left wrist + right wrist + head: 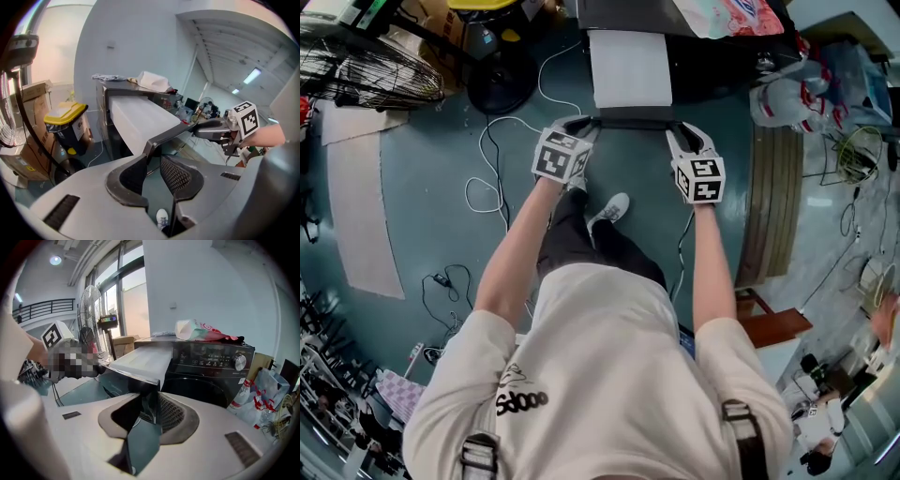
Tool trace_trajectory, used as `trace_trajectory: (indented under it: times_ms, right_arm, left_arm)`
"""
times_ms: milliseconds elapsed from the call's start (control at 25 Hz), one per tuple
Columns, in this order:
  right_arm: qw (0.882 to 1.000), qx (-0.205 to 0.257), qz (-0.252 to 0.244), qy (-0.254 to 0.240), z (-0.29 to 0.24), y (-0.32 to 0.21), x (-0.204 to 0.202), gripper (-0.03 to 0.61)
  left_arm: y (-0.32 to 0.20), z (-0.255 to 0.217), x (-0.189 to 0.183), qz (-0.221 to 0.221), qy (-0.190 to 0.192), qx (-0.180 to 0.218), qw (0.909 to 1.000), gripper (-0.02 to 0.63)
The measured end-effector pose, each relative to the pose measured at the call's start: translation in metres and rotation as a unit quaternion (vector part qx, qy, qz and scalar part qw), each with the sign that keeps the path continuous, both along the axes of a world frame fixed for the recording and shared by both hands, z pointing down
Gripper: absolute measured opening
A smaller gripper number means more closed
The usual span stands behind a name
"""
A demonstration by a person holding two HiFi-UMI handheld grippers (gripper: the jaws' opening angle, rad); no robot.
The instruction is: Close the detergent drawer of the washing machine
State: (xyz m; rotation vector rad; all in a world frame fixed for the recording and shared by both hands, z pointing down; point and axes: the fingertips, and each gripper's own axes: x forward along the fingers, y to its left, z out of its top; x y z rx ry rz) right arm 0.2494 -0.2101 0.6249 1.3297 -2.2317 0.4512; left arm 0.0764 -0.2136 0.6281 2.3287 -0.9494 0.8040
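The detergent drawer (628,70) stands pulled far out of the dark washing machine (211,362), its white body ending in a black front bar (628,122). In the head view my left gripper (581,127) is at the bar's left end and my right gripper (678,131) at its right end. The left gripper view has the bar's corner (151,144) held between the jaws of the left gripper (153,168). Across the bar, the right gripper (206,129) bites the far end. In the right gripper view the right gripper (150,411) clamps the bar's other corner (151,390).
A standing fan (356,66) and a yellow-lidded bin (68,122) are to the left of the machine. Cables (492,187) trail over the floor. A bag of bottles (792,94) and wooden boards (773,206) lie to the right. A printed pouch (201,331) rests on the machine's top.
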Motion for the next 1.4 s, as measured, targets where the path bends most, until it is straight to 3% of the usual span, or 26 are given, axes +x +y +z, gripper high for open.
trace_trajectory:
  times_ms: [240,640,1000,1400]
  right_arm:
    - [1.0,0.015,0.006,-0.01,-0.01,-0.011,0.004,0.107]
    - [1.0,0.013,-0.013,-0.008,-0.008,-0.023,0.0,0.109]
    - [1.0,0.017,-0.02,0.005,-0.011,-0.051,-0.003,0.107]
    - [1.0,0.014,0.01,-0.013,-0.012,-0.089,-0.008,0.107]
  left_arm:
    - [-0.008,-0.008,0.003,-0.013,0.017,0.006,0.9998,0.097]
    - [-0.022,-0.004,-0.001,-0.029,0.02,0.002,0.9994,0.098]
    - [-0.05,-0.007,-0.003,-0.054,0.014,0.022,0.9982,0.098]
    - [-0.088,-0.007,-0.008,-0.093,0.009,0.044,0.9947,0.098]
